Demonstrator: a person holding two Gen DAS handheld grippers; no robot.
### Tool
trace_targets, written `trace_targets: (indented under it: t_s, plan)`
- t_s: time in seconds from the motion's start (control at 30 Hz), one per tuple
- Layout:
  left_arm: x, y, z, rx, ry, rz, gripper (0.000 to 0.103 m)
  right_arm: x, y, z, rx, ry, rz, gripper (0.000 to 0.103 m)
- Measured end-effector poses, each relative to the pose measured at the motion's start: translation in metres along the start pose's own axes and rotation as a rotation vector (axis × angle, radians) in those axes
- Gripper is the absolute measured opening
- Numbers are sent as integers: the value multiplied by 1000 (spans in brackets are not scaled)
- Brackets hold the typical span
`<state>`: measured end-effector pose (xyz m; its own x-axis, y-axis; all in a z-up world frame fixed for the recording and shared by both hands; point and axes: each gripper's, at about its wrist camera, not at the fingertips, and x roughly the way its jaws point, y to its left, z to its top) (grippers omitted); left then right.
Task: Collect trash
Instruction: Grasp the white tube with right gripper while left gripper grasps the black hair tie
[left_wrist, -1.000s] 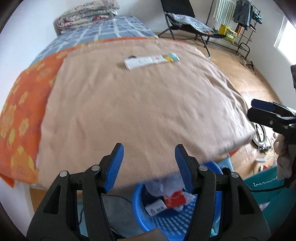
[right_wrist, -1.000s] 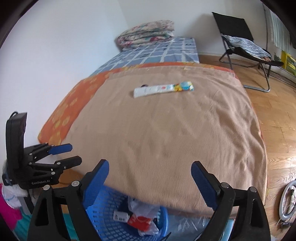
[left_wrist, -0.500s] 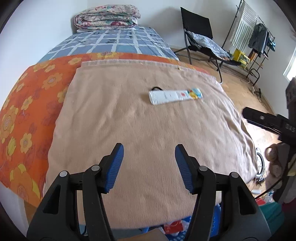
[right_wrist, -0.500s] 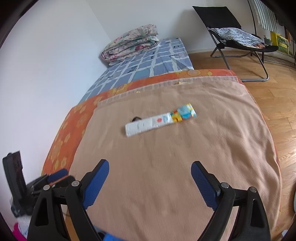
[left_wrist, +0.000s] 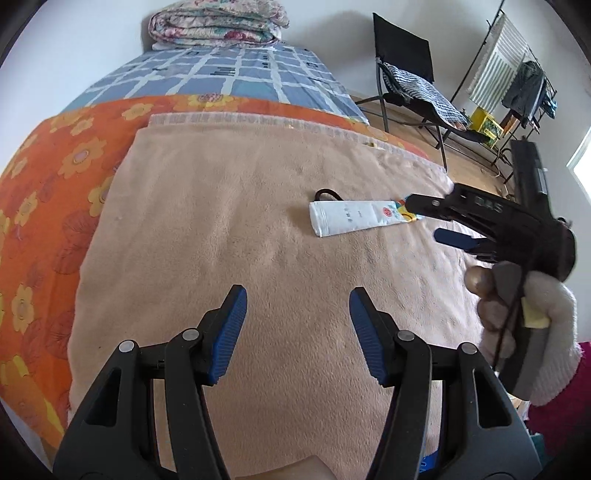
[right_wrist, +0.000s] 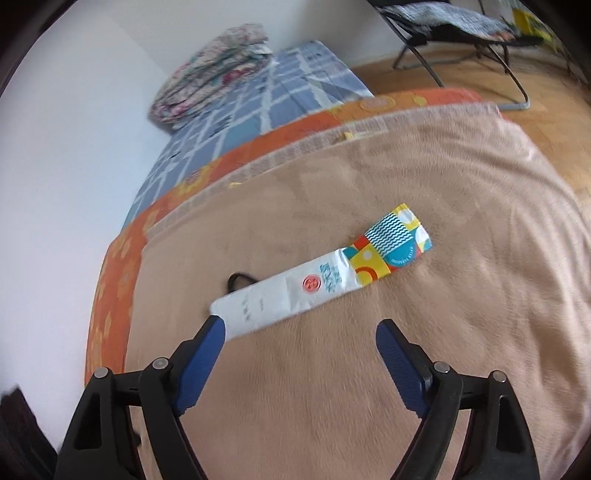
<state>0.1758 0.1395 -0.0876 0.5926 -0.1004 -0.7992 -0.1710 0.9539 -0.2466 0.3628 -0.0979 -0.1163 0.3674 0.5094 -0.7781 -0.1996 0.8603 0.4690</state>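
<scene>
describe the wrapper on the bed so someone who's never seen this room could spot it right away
Find the bed and its tan blanket spread across the near end. The wrapper lies flat near the blanket's middle, just ahead of the open right gripper. It is a long white packet with one bright end patterned in teal, yellow and red, beside a small black loop.

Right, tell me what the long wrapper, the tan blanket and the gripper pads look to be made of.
Wrapper: looks like thin printed paper or matte plastic film; it lies flat and creased, with no glare.
Tan blanket: seems a soft fleece or plush; its nap is fuzzy and brushed.
Right gripper pads: probably blue rubber on black moulded plastic; ridges show on the left gripper.
</scene>
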Motion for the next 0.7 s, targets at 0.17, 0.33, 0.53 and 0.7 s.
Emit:
trace_targets:
  t_s: [0.17, 0.33, 0.53, 0.7]
  plan:
    - [5, 1, 5, 7, -11, -10, 59, 29, -4, 12, 73, -5, -50, 83]
    - [11, 5, 11, 13, -23, -10, 59, 49, -1, 24, 84, -55, -178, 83]
    - [20, 11, 18, 2, -29, -14, 59, 68, 16, 38, -32, -47, -307, 83]
    - [25, 10, 25, 9, -43, -29, 59, 74, 26, 37, -186, -20, -379, 68]
